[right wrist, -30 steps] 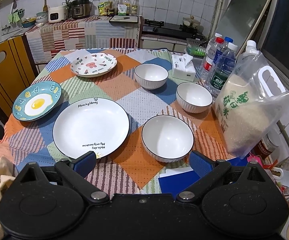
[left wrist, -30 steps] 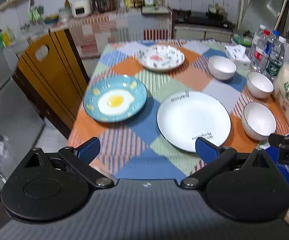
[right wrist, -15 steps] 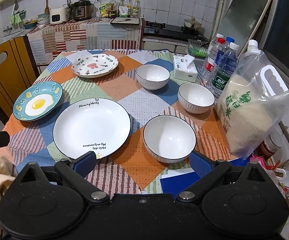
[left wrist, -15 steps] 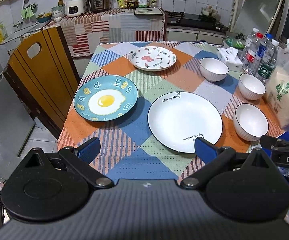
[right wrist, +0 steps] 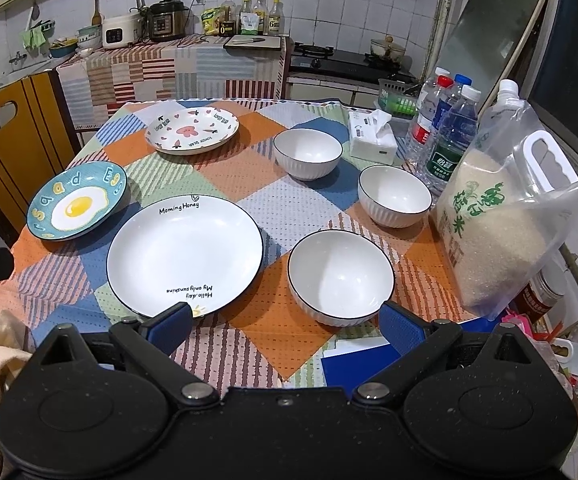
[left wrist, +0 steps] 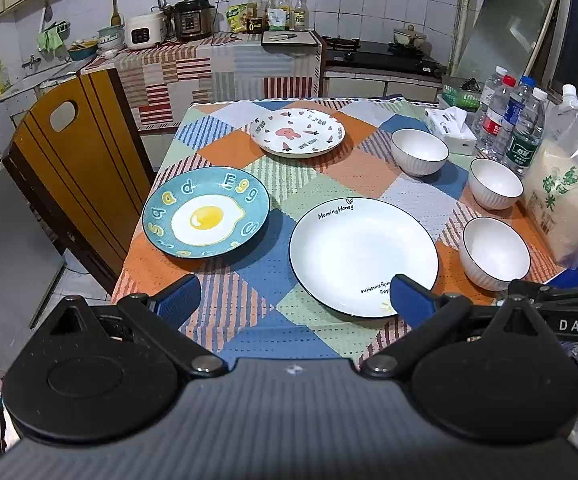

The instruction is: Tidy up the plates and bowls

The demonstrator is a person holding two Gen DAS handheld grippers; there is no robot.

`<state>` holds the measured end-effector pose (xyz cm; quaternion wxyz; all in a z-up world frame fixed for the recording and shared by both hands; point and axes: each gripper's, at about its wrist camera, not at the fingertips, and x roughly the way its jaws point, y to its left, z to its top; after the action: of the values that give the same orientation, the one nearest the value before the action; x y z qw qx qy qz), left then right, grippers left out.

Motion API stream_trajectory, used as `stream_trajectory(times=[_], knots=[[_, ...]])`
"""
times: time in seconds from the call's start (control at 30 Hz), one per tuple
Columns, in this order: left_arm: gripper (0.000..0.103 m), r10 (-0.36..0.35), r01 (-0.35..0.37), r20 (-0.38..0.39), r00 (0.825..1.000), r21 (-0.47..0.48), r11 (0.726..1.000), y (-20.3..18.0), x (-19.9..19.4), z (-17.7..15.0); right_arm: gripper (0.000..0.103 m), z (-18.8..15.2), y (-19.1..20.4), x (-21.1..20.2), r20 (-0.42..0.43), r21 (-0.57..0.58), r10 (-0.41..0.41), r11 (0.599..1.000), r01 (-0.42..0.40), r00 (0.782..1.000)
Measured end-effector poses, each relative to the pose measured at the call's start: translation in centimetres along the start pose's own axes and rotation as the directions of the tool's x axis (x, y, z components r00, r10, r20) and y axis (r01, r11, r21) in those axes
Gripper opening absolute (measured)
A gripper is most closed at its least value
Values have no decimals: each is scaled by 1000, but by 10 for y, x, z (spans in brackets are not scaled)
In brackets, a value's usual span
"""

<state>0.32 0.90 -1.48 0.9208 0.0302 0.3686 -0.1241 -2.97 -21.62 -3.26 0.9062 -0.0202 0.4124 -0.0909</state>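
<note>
White big plate [right wrist: 185, 254] flat on tabletop [right wrist: 225, 184], lettering running 12-to-6; three bowls [right wrist: 341, 276] upright at 3 o'clock. Left tool [left wrist: 293, 300], right tool [right wrist: 285, 326] both spread, empty.

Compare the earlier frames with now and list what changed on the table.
Only the left gripper shifted, its view swinging to square on the table. Nothing was grasped or released; both sets of jaws stay open. The three plates and three bowls, including the large white plate, have not moved.
</note>
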Motion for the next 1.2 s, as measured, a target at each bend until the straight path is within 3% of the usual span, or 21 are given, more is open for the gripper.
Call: stream_trajectory(times=[0.13, 0.27, 0.33, 0.47, 0.63, 0.8, 0.97, 1.1, 1.2], knots=[[102, 13, -14, 27, 1000, 55, 998, 1, 13, 6, 101, -1, 2, 4, 79, -50, 45, 998, -41, 996], [103, -8, 2, 64, 998, 94, 996, 12, 31, 13, 101, -5, 5, 21, 258, -215, 125, 974, -70, 958], [103, -19, 14, 62, 998, 85, 996, 20, 44, 16, 101, -4, 6, 35, 286, -254, 159, 963, -85, 945], [101, -34, 31, 27, 999, 116, 993, 24, 74, 15, 95, -2, 5, 65, 202, -219, 278, 947, -233, 939], [100, -73, 76, -47, 996, 86, 993, 29, 118, 9, 92, -14, 5, 92, 117, -122, 402, 913, -389, 908], [100, -85, 91, -112, 990, 56, 994, 28, 159, 1, 89, -30, 8, 116, 65, -60, 421, 907, -418, 905], [90, -128, 133, -181, 975, 16, 991, 31, 192, -5, 79, -41, 5, 139, 30, 78, 468, 880, -469, 883], [82, -141, 142, -217, 966, -10, 990, 35, 216, -5, 70, -41, 2, 157, 36, 179, 439, 881, -438, 898], [70, -146, 150, -248, 958, -5, 989, 33, 232, -7, 62, -42, 6, 167, 29, 193, 413, 891, -410, 910]])
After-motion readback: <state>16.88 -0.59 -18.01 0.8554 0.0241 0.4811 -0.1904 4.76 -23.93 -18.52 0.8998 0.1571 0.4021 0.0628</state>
